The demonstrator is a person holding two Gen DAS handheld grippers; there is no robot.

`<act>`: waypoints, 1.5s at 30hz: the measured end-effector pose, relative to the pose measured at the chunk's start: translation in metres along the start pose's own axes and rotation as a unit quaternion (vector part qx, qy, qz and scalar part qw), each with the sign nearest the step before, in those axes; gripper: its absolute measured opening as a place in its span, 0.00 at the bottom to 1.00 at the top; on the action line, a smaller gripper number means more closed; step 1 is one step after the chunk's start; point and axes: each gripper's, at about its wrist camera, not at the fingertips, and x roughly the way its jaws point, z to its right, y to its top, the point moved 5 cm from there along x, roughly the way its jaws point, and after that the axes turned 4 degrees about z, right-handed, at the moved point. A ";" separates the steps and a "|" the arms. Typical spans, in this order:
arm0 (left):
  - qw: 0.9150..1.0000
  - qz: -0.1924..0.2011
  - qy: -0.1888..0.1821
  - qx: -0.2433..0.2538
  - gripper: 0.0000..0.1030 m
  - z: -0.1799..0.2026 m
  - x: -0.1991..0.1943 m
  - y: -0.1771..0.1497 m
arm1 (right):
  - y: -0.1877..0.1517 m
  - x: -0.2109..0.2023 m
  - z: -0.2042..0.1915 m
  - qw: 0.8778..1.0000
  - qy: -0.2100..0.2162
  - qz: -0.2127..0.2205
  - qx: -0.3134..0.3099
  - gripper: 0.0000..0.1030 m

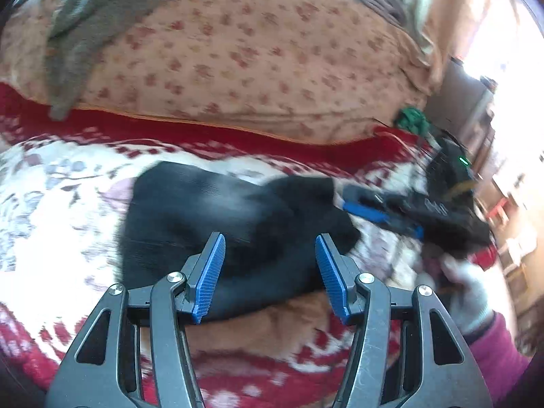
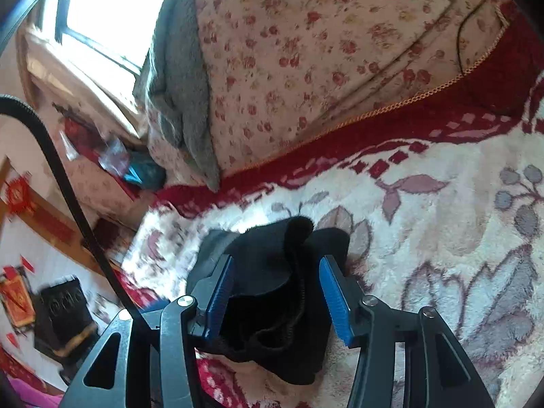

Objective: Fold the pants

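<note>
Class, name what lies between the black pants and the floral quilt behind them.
In both wrist views, the plush red-and-cream blanket separates the black pants from the floral quilt.

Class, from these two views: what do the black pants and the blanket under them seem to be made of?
Black pants: apparently a soft matte knit; fine ribbed lines show in the left view, limp folds in the right.
Blanket: seemingly plush fleece, a fuzzy cream pile with red border and mauve flowers.
</note>
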 end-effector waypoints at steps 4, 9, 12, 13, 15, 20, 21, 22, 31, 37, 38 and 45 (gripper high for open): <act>0.999 0.004 0.033 -0.016 0.54 -0.026 0.002 0.007 | -0.003 -0.009 -0.023 1.000 -0.005 0.016 -0.025 0.48; 0.999 0.000 0.041 -0.019 0.54 -0.037 0.009 0.006 | -0.018 -0.015 -0.052 0.997 -0.003 -0.002 -0.073 0.48; 0.999 -0.005 0.041 -0.015 0.54 -0.036 0.017 0.005 | -0.031 -0.008 -0.055 0.995 -0.032 -0.026 -0.095 0.45; 0.999 -0.006 0.044 -0.012 0.54 -0.036 0.020 0.004 | -0.037 -0.004 -0.056 0.992 -0.040 -0.034 -0.111 0.37; 0.999 -0.011 0.048 -0.010 0.54 -0.036 0.026 0.002 | -0.046 0.000 -0.056 0.987 -0.055 -0.042 -0.142 0.27; 0.998 -0.022 0.052 -0.017 0.54 -0.040 0.037 -0.003 | -0.057 -0.007 -0.048 0.989 -0.043 -0.025 -0.140 0.13; 0.998 -0.022 0.052 -0.018 0.54 -0.041 0.039 -0.004 | -0.061 -0.005 -0.043 0.988 -0.054 -0.032 -0.138 0.13; 0.998 -0.024 0.053 -0.018 0.54 -0.041 0.041 -0.005 | -0.064 -0.003 -0.037 0.988 -0.060 -0.040 -0.135 0.13; 0.998 -0.018 0.057 -0.023 0.54 -0.044 0.030 -0.002 | -0.038 -0.035 -0.024 0.993 -0.057 0.024 -0.098 0.42; 0.999 -0.016 0.024 -0.027 0.54 -0.028 0.021 -0.009 | -0.005 -0.009 -0.006 0.998 -0.040 0.018 -0.035 0.63; 0.999 -0.017 0.018 -0.021 0.54 -0.022 0.021 -0.012 | -0.002 0.002 -0.002 0.999 -0.042 0.008 -0.031 0.63; 0.999 -0.052 -0.005 0.009 0.54 0.007 0.037 -0.032 | 0.005 0.029 -0.010 0.993 -0.063 0.002 -0.096 0.13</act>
